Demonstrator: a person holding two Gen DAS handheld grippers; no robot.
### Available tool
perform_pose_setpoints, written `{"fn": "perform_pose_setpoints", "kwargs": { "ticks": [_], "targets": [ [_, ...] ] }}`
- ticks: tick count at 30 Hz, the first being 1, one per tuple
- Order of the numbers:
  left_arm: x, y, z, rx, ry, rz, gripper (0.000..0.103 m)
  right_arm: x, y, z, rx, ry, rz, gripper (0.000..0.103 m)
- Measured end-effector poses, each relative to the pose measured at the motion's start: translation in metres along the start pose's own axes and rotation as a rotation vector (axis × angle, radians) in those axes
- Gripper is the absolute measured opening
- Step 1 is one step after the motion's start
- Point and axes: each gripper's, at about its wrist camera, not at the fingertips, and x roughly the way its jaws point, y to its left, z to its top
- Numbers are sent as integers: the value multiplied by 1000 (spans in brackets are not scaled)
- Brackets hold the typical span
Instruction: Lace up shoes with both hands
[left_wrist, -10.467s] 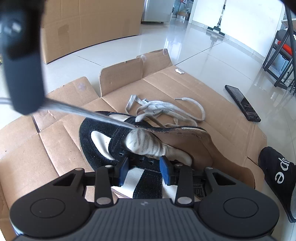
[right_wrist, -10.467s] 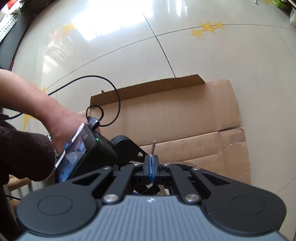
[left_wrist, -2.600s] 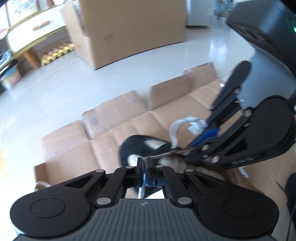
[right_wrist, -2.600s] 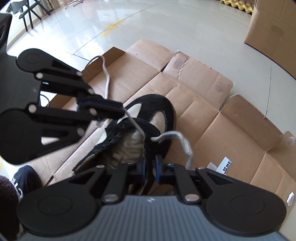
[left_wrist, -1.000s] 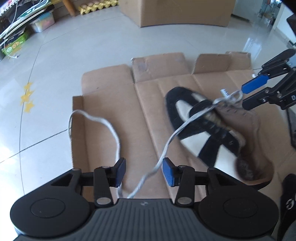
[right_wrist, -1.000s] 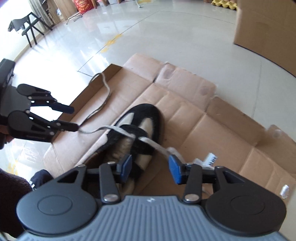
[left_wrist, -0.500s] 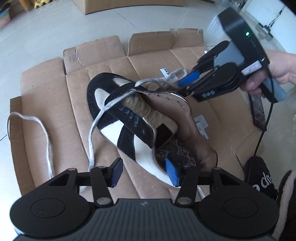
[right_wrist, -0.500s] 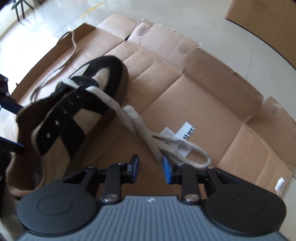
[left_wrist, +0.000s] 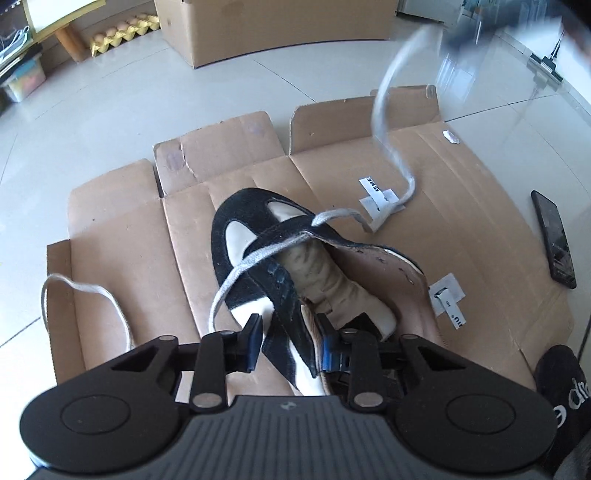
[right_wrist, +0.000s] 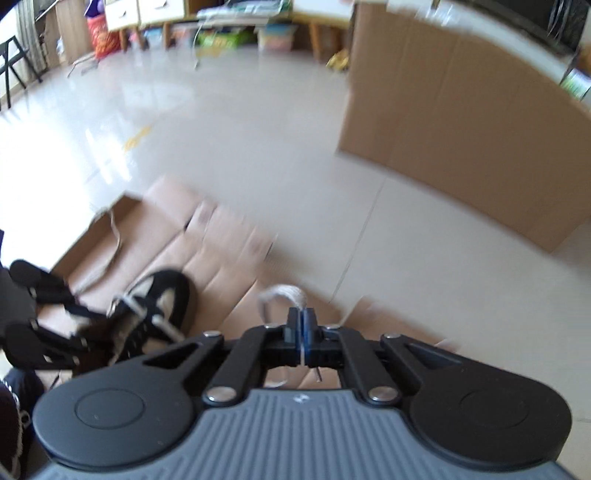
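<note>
A black and cream shoe lies on flattened cardboard, toe pointing away, tongue showing. A grey lace crosses its lowest eyelets. One end trails left in a loop on the cardboard; the other rises up to the right toward a blurred dark shape at the top edge. My left gripper is open, its fingers straddling the shoe's black eyelet flap. In the right wrist view my right gripper is shut on the lace, held above the cardboard. The shoe and left gripper show at lower left, blurred.
A black phone lies on the cardboard's right edge. White paper labels lie right of the shoe. A dark shoe with white letters sits at lower right. A large cardboard box stands on the tiled floor beyond.
My right gripper has shut on the lace's right end and lifted it high above the cardboard. My left gripper has moved in close over the shoe, still open.
</note>
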Motion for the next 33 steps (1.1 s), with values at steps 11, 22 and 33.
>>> {"fn": "perform_pose_setpoints", "kwargs": {
  "ticks": [11, 22, 33],
  "targets": [
    [4, -17, -18, -22, 42, 56, 30, -134, -24, 37, -41, -106, -279, 1],
    [5, -10, -24, -59, -8, 54, 31, -162, -37, 6, 19, -26, -367, 1],
    [-2, 8, -19, -81, -25, -49, 47, -107, -11, -16, 23, 74, -227, 1]
  ]
}}
